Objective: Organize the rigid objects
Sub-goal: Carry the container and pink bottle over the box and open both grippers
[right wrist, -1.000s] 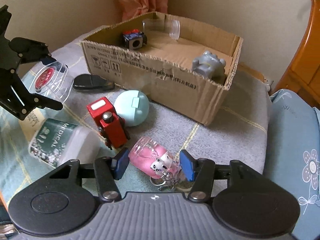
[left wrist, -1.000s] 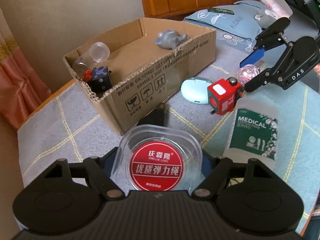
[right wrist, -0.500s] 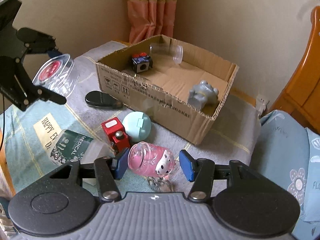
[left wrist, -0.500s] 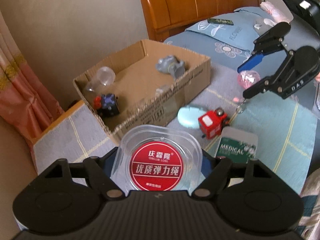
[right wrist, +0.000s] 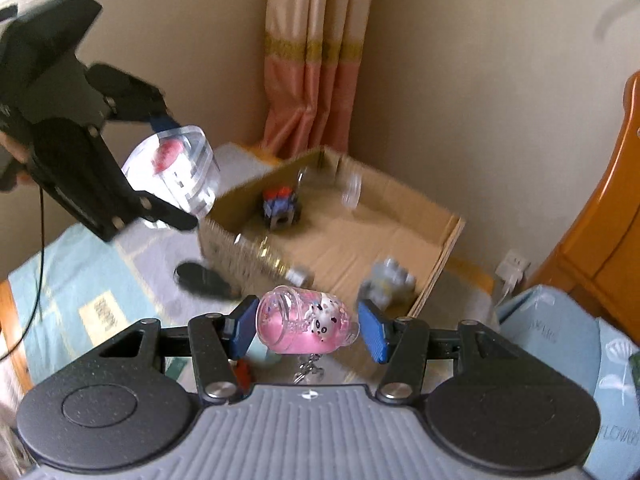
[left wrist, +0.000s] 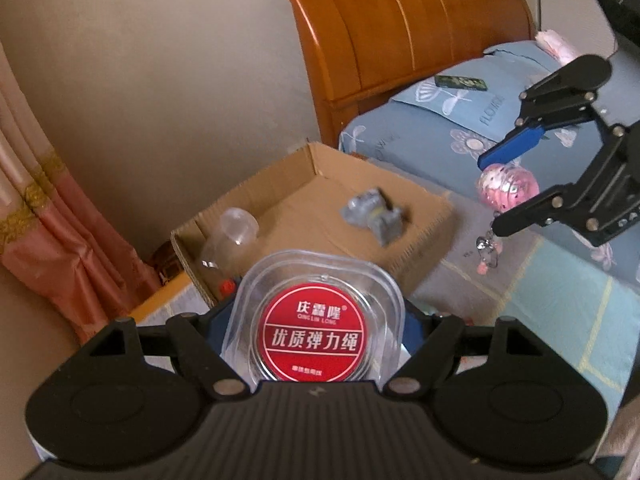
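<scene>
The left gripper (left wrist: 316, 336) was clamped on a clear plastic case (left wrist: 316, 320) with a round red label, its blue pads pressing the case from both sides, and the case was held up in the air in front of the cardboard box (left wrist: 424, 208). The right gripper (right wrist: 308, 328) gripped a small pink bottle (right wrist: 304, 326) lying sideways between its blue pads (right wrist: 372, 332), a white cartoon figure on its side and a metal keychain (right wrist: 308, 368) dangling beneath it; the bottle too was lifted clear of the bed. From the right wrist view the left gripper and its case hung to the left of the box, above a pale blue and grey checked blanket (right wrist: 72, 280). Inside the open box lay a grey toy figure (left wrist: 374, 214) near the right wall, a clear plastic cup (left wrist: 234, 236) on its side at the far left corner, and a small dark cube with red parts (right wrist: 282, 206). A black oval object (right wrist: 202, 278) rested on the blanket just beside the box's front wall. Beyond the box stood a wooden headboard (left wrist: 400, 32), a blue flowered pillow (left wrist: 440, 128) and a pink curtain (right wrist: 316, 52).
</scene>
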`<state>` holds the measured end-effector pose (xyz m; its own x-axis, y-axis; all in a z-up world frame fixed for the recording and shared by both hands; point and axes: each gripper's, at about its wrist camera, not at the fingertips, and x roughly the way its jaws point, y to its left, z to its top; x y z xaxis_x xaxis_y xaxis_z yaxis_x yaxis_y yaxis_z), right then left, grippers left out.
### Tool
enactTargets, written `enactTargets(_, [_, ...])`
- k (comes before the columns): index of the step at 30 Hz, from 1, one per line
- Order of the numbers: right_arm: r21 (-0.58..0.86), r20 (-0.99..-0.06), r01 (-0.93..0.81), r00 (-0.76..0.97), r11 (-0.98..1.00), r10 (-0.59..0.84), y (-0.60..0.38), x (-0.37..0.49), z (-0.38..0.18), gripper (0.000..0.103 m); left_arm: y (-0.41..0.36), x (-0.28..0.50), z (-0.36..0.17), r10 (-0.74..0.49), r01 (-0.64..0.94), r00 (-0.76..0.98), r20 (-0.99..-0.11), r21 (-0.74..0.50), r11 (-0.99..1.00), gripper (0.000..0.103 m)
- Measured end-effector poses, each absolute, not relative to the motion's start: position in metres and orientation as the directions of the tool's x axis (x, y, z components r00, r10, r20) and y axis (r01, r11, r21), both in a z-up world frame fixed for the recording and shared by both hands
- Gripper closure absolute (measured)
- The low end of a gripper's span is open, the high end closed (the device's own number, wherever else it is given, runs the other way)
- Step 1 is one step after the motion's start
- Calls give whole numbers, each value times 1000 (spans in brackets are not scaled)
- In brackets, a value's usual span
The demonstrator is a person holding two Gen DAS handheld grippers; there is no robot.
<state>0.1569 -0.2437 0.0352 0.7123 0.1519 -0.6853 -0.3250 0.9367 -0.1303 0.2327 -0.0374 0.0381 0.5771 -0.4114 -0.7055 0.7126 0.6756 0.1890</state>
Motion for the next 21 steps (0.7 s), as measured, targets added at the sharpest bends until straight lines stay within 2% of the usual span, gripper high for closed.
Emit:
enactTargets(11, [-148,-668,-314,731,938,139,-244,198,55,44,-75,300,22,-418,693,576,-703,147,706,24])
enactTargets(15, [-142,-680,-307,722,941,132,-247,209,51,44,-75,311,12,-401,649,610,-684,141,748,16])
enactTargets(19, [-143,-685,-303,717,942,126,-249,216,49,44,-63,308,9,-407,636,604,-685,107,765,16])
enactTargets(21, [-151,-686,-301,718,942,120,-249,221,49,44,-55,301,10,-394,620,613,-685,107,778,9])
